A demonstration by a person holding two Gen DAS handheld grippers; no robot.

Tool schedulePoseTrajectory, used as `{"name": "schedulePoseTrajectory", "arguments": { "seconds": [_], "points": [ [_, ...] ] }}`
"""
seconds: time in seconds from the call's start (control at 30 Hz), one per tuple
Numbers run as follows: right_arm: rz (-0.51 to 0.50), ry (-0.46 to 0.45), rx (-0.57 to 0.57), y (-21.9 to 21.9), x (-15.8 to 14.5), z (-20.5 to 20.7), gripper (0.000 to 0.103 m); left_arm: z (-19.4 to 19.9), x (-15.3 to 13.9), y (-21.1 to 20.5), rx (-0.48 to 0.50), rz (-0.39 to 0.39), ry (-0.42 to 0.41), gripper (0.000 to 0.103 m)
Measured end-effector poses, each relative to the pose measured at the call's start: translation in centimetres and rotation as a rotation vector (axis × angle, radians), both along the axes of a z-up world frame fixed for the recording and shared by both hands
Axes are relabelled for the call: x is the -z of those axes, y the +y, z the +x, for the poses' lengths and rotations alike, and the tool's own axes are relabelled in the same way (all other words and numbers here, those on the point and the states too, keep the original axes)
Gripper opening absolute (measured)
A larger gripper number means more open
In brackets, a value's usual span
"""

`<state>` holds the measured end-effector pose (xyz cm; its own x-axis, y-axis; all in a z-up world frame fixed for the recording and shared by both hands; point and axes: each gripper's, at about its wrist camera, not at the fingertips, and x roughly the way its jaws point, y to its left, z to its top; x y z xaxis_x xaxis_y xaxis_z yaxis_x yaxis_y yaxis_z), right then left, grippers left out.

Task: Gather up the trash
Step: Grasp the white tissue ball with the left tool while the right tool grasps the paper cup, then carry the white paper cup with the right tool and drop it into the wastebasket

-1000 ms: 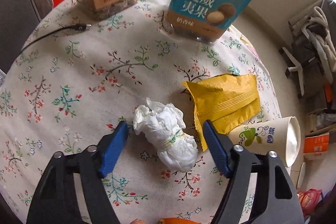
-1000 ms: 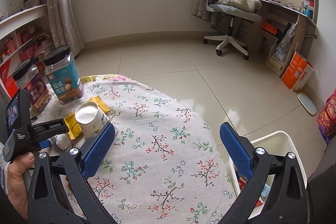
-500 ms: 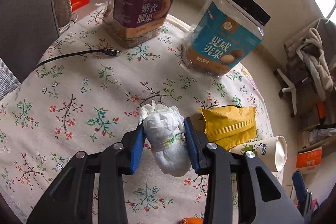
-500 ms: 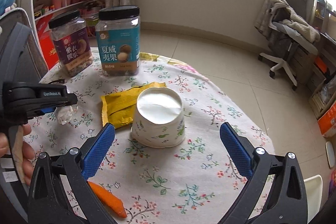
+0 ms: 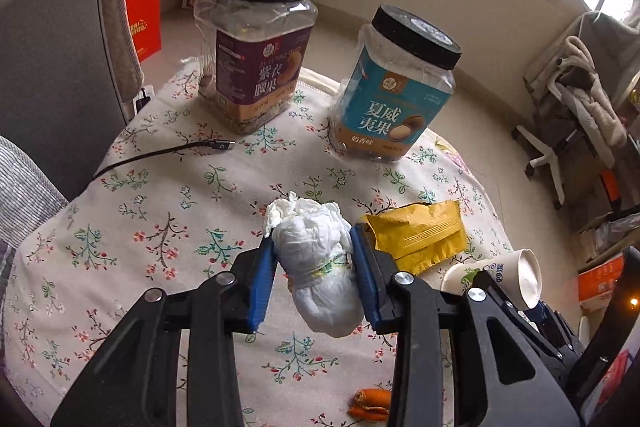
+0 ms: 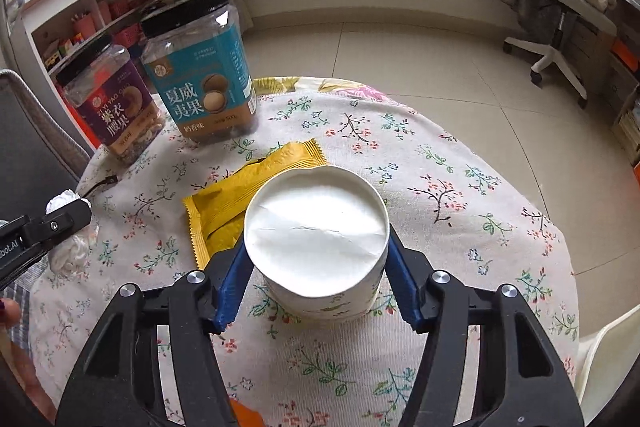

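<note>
My left gripper (image 5: 313, 239) is shut on a crumpled white tissue (image 5: 316, 267), which hangs above the floral tablecloth (image 5: 168, 211). The same tissue (image 6: 72, 251) shows at the left edge of the right wrist view. A white paper cup (image 6: 316, 235) stands upside down on the cloth. My right gripper (image 6: 318, 247) is around it, with both blue fingers (image 6: 234, 283) pressed against its sides. The paper cup (image 5: 496, 275) also shows at the lower right of the left wrist view. A yellow snack wrapper (image 5: 416, 239) lies flat between tissue and cup.
Two black-lidded nut jars, one purple (image 5: 256, 67) and one teal (image 5: 396, 99), stand at the table's far side. A black cable (image 5: 160, 155) lies at left. Orange peel (image 5: 370, 403) sits near the front edge. A white bin (image 6: 608, 359) is beside the table.
My left gripper has lifted the tissue higher off the cloth. My right gripper moved forward over the cup and narrowed from wide open until its fingers meet the cup's sides.
</note>
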<state>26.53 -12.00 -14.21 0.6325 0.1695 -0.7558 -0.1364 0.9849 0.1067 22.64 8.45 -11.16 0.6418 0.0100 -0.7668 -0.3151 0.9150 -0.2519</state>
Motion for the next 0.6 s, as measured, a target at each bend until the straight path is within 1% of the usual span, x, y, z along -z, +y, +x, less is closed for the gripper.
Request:
{"name": "schedulePoseTrajectory", "arguments": {
  "seconds": [0.2,0.33,0.5,0.6],
  "points": [
    [0.019,-0.078,0.011,-1.0,-4.3,-4.2,0.058,-2.8,-4.4,-0.4,0.025,0.116,-0.089,0.037],
    [0.036,-0.143,0.034,-2.1,-7.6,-7.2,0.058,-5.3,-7.2,-1.5,0.06,0.165,-0.146,0.037],
    [0.07,-0.218,0.067,-3.7,-11.1,-10.9,0.058,-8.4,-9.8,-3.3,0.107,0.203,-0.208,0.037],
    [0.076,-0.271,0.096,-5.0,-12.9,-13.2,0.058,-10.2,-11.3,-4.5,0.133,0.21,-0.254,0.037]
  ]
}}
